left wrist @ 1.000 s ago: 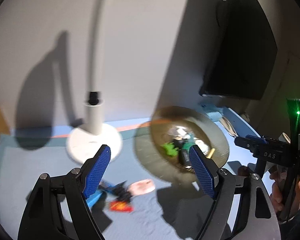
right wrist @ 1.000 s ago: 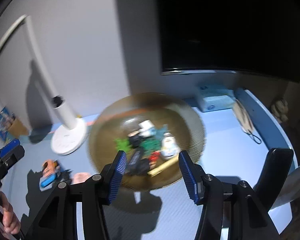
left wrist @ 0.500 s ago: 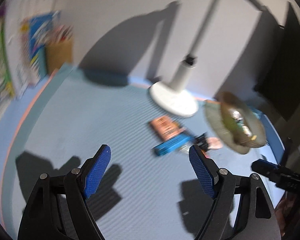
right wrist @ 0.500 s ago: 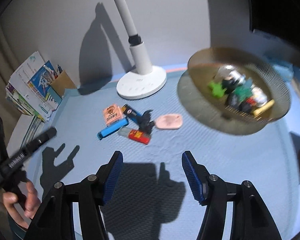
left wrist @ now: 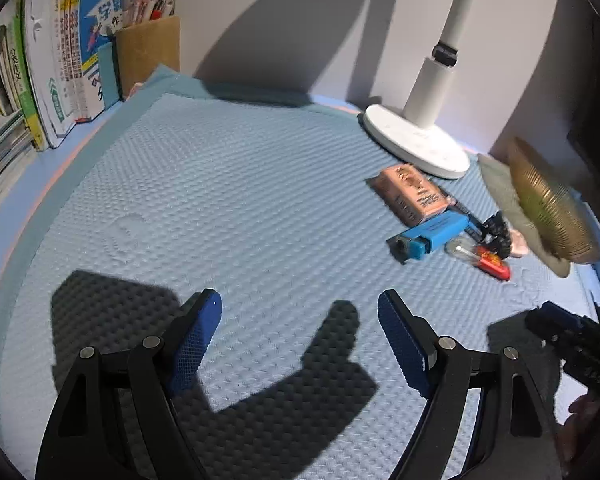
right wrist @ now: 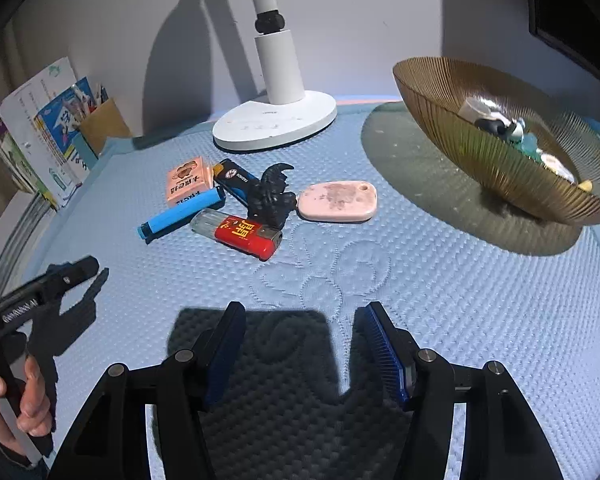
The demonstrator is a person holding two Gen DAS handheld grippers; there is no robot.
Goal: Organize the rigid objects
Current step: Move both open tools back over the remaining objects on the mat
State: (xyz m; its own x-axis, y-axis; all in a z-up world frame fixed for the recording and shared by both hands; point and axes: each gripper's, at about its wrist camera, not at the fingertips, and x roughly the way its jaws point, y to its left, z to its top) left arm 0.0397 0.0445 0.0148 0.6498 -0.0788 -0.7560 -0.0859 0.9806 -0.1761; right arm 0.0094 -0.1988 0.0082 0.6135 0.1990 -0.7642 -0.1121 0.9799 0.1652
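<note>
A cluster of small objects lies on the blue mat: a peach box (right wrist: 188,184), a blue lighter (right wrist: 180,216), a dark blue lighter (right wrist: 236,178), a red lighter (right wrist: 240,234), a black figurine (right wrist: 270,196) and a pink tag (right wrist: 338,202). A ribbed amber bowl (right wrist: 480,152) at the right holds several small items. My right gripper (right wrist: 302,354) is open and empty, low over the mat in front of the cluster. My left gripper (left wrist: 300,340) is open and empty, left of the cluster; the box (left wrist: 412,194) and blue lighter (left wrist: 432,236) show at its right.
A white lamp base (right wrist: 276,120) stands behind the cluster. Books (left wrist: 40,68) and a brown pen holder (left wrist: 148,52) line the back left. A dark monitor edge (right wrist: 572,12) is at the upper right. The left gripper's body (right wrist: 40,292) shows at the right view's left edge.
Both grippers have swung left from the bowl and come down towards the mat. The cluster of loose objects now lies in front of the right gripper. Both stay open.
</note>
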